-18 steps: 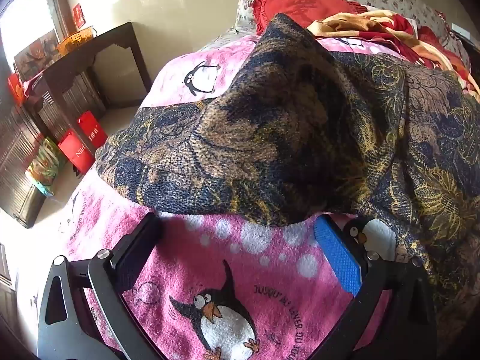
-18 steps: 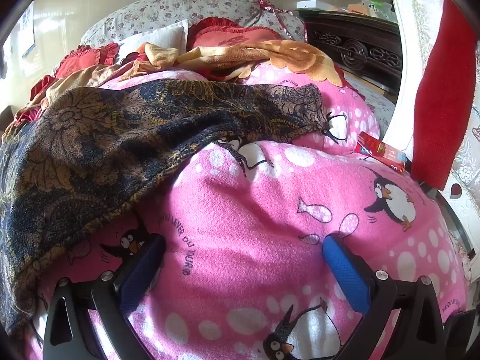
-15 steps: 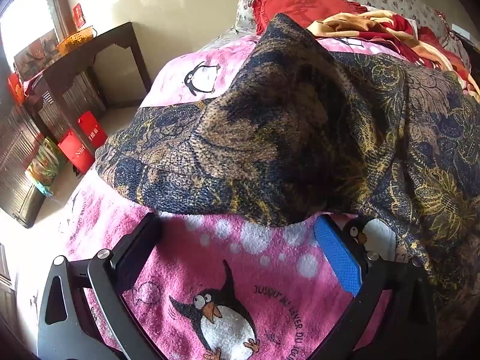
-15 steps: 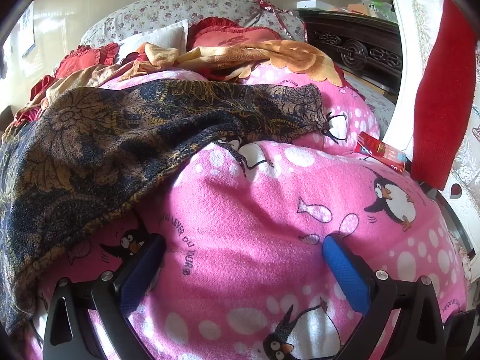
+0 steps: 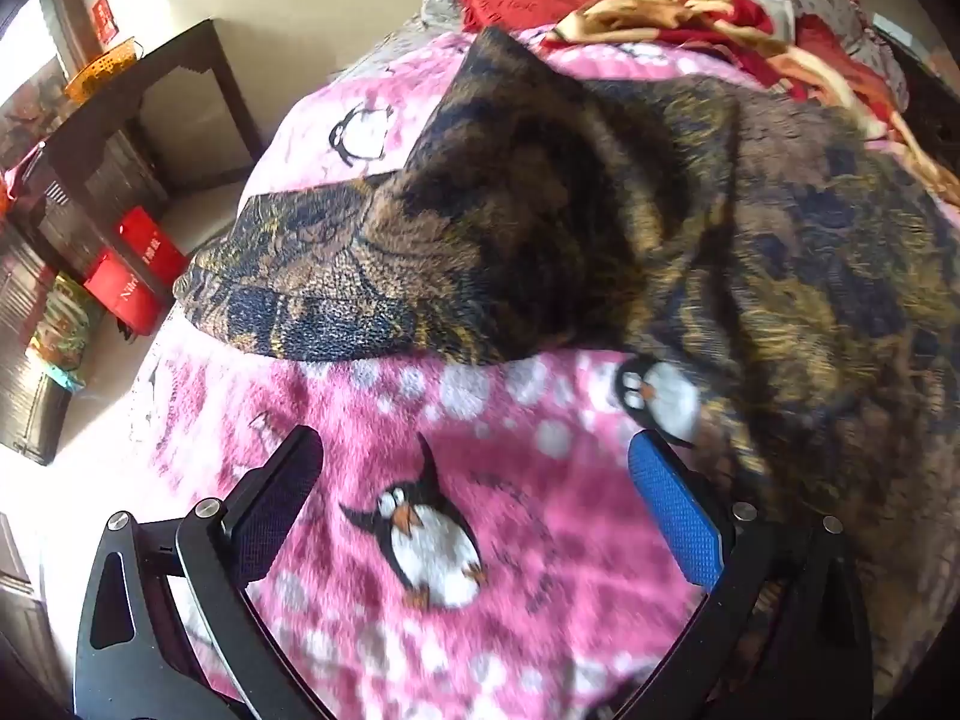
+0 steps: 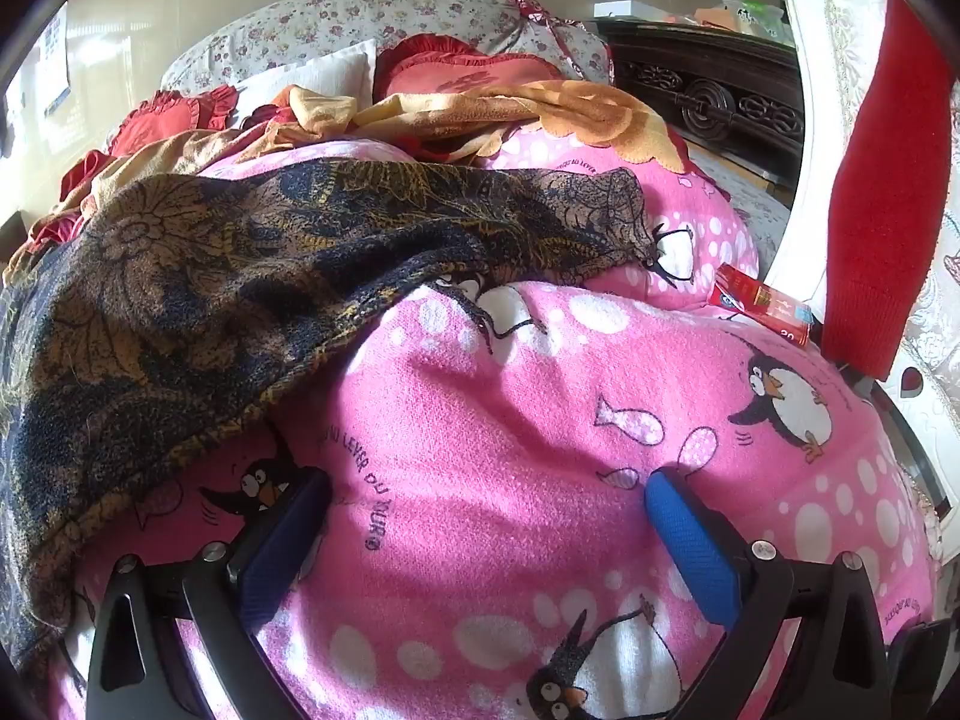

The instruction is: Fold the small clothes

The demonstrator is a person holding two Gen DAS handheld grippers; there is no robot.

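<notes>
Brown-and-navy patterned garment lay spread on the pink penguin blanket toward 12 o'clock; both tongs, left and right, gaped released, seemingly poised to grip its hem

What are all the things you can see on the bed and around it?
Patterned garment: one, dark blue and gold, spread on the blanket.
Penguin blanket: one, pink with white dots, covering the bed.
Ruffled cushion: one, red, at the head of the bed.
Floral pillow: one, pale with small flowers, behind the cushion.
Orange blanket: one, orange and tan, crumpled beyond the garment.
Small packet: one, red, at the blanket's right edge.
Red cloth: one, hanging at the right.
Side table: one, dark wood, beside the bed.
Red bags: two, on the floor under the table.
Left gripper: open, over the blanket.
Right gripper: open, over the blanket.
</notes>
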